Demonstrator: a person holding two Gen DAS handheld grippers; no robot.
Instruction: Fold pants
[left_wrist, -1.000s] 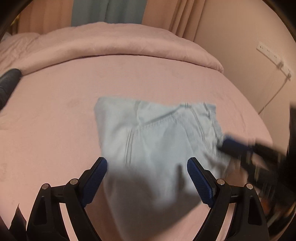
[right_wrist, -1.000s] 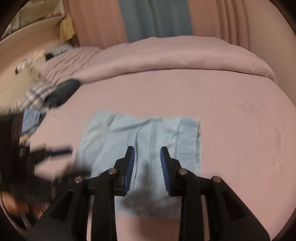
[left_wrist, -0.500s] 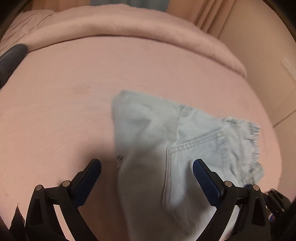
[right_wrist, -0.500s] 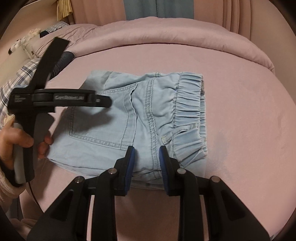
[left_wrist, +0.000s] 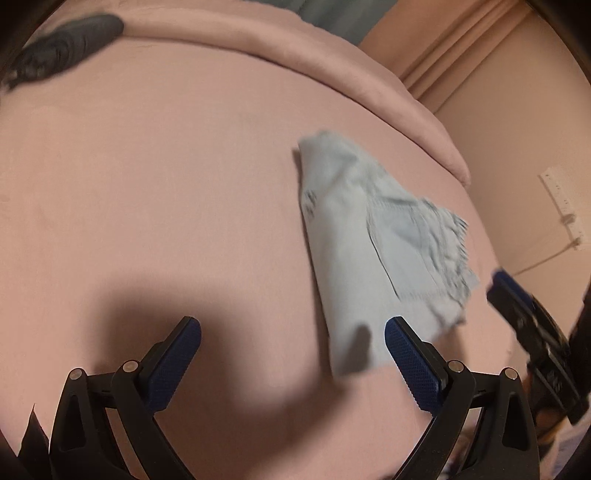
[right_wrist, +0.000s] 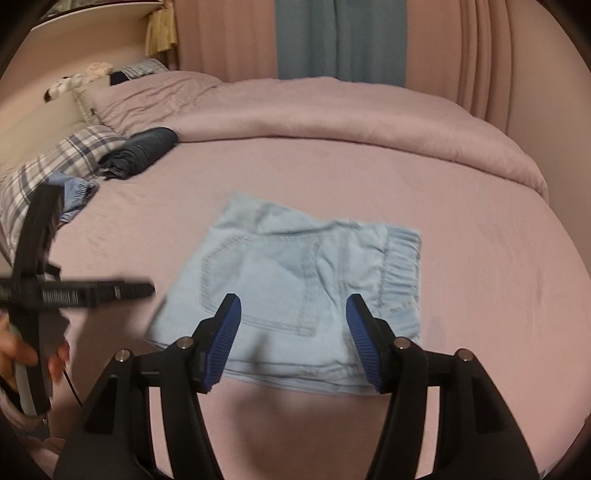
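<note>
Denim shorts (right_wrist: 295, 295), pale blue, folded into a rough rectangle on the pink bed sheet (right_wrist: 480, 277), elastic waistband edge to the right and near edge between and just behind the tips of the right gripper (right_wrist: 291, 341). Right gripper jaws parted, just been opening, nothing pinched; blue pads above the cloth, contact unclear. Left gripper (left_wrist: 291, 365) spread wide over bare sheet beside the shorts (left_wrist: 369, 258), empty, frayed hem toward the right gripper (left_wrist: 517, 314) at the frame's right edge. Plenty of bare sheet left, right and beyond the shorts, up to the rolled pink duvet (right_wrist: 351, 118). Dark folded garment (right_wrist: 140, 151) and plaid pillow (right_wrist: 55, 158) well apart, far left.
</note>
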